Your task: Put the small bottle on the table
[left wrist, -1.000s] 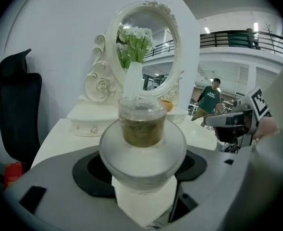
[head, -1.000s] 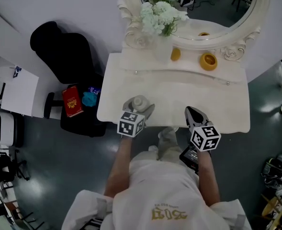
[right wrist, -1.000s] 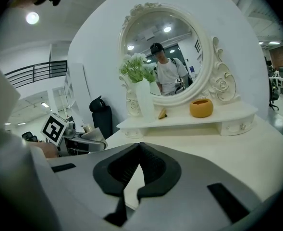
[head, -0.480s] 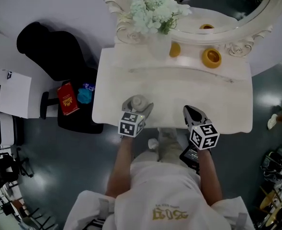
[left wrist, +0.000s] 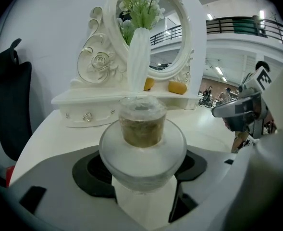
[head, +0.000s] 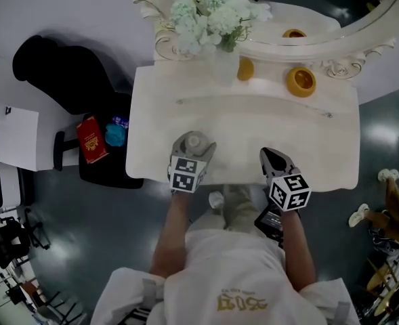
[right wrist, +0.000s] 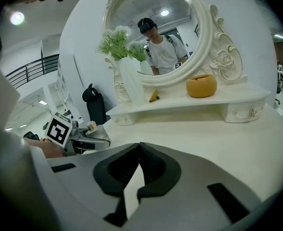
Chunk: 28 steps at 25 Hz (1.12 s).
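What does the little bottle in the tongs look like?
The small bottle is round and squat, of frosted glass or plastic, with a see-through cap over a golden-brown neck. It stands upright, gripped at both sides by the left tongs, above the near edge of the white table. Whether its base touches the table is hidden.

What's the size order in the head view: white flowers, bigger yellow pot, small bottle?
1. white flowers
2. bigger yellow pot
3. small bottle, partly hidden, so its place below the pot is unsure.

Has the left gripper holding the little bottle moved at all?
Yes, slightly: the left gripper and small bottle sit farther in from the table's front edge.
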Each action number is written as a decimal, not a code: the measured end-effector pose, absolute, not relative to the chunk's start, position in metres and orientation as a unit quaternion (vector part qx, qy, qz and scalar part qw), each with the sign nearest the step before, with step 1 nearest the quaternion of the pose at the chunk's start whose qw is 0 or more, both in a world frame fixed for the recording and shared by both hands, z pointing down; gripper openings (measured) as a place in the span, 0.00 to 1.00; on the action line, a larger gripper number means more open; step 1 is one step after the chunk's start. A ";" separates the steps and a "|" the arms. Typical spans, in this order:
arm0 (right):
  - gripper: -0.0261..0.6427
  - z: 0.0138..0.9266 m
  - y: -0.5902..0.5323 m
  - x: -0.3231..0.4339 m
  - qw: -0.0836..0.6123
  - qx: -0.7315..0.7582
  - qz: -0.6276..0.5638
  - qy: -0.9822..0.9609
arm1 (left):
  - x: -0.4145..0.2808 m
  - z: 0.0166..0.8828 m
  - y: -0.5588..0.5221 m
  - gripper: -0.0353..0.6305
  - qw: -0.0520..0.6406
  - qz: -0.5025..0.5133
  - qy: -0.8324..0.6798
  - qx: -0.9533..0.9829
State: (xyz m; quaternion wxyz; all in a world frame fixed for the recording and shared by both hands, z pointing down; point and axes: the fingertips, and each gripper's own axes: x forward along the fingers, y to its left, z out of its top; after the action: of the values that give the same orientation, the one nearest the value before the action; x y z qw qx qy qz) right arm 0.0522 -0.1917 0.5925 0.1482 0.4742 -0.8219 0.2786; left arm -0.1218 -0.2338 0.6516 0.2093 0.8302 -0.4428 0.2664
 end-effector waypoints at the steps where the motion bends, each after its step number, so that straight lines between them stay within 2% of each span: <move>1: 0.06 0.594 -0.192 0.053 0.150 0.474 0.280 -0.821 | -0.121 0.653 -0.236 0.58 0.210 0.268 -0.443 0.830; 8: 0.06 0.602 -0.198 0.061 0.156 0.475 0.287 -0.817 | -0.114 0.668 -0.244 0.58 0.208 0.284 -0.439 0.827; 16: 0.06 0.613 -0.202 0.062 0.167 0.467 0.297 -0.816 | -0.108 0.672 -0.256 0.58 0.169 0.299 -0.437 0.831; 28: 0.06 0.607 -0.207 0.052 0.146 0.457 0.308 -0.822 | -0.104 0.682 -0.257 0.59 0.156 0.311 -0.431 0.832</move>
State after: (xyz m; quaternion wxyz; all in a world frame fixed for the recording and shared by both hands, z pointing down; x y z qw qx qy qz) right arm 0.0522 -0.2069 0.6073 0.1460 0.4568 -0.8218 0.3076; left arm -0.1041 -0.2567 0.6820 0.1562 0.8323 -0.4313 0.3111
